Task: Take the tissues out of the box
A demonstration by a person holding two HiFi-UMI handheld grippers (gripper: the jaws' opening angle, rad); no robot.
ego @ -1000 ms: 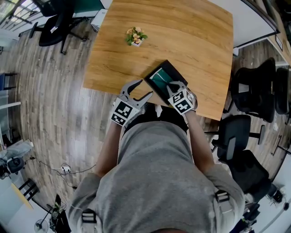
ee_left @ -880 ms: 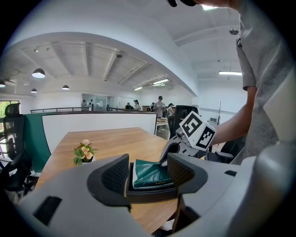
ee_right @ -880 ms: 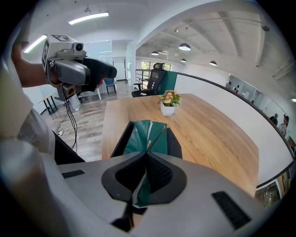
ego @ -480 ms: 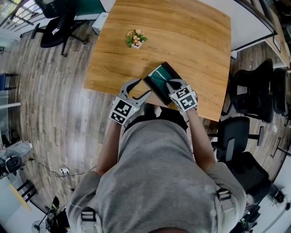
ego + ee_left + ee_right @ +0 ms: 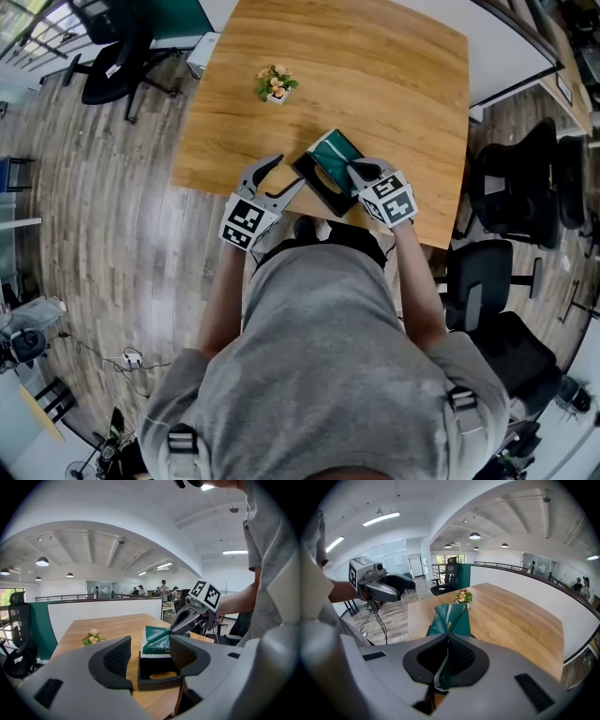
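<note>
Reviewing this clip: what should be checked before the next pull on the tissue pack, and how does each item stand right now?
1. Right gripper grips the tissue pack: ok, fingers shut on its top fold.
2. Pack clear of the box: not ok, its lower end sits at the box's far end.
3. Left gripper steadies the box: not ok, open, fingers not closed on it.
4. Box on the table: ok, though close to the near edge.
5. Plant out of the way: ok, far across the table.
</note>
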